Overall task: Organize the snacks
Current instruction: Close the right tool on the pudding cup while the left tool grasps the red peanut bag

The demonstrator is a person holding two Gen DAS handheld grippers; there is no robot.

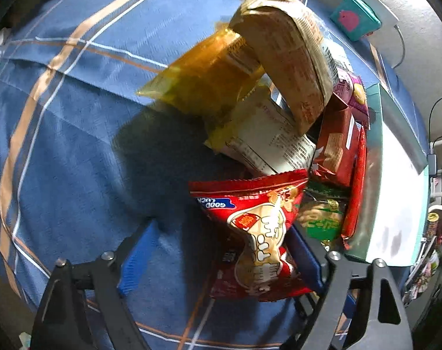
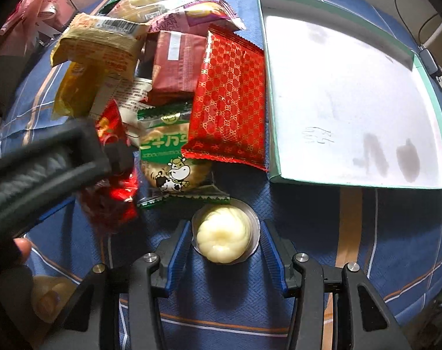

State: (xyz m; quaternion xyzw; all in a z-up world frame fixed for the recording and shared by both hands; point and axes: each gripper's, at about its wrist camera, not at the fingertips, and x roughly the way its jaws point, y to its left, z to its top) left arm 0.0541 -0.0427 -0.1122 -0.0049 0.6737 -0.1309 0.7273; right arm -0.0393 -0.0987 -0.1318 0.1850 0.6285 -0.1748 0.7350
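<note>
Right claw (image 2: 225, 240) points straight down over a pale, swirled cream pastry (image 2: 223, 236) in a clear round wrapper; the blue pads flank it closely, but contact cannot be judged. The pastry lies on the blue plaid cloth (image 2: 308, 227), just below the snack heap. Left claw (image 1: 221, 250), jaws wide apart, straddles a red peanut-print snack bag (image 1: 256, 233) without pressing it. Nearby: a green cow-print cracker packet (image 2: 168, 151), a red patterned packet (image 2: 232, 99) against the empty mint-edged tray (image 2: 352, 87), and yellow and tan packets (image 1: 282, 52) stacked behind.
</note>
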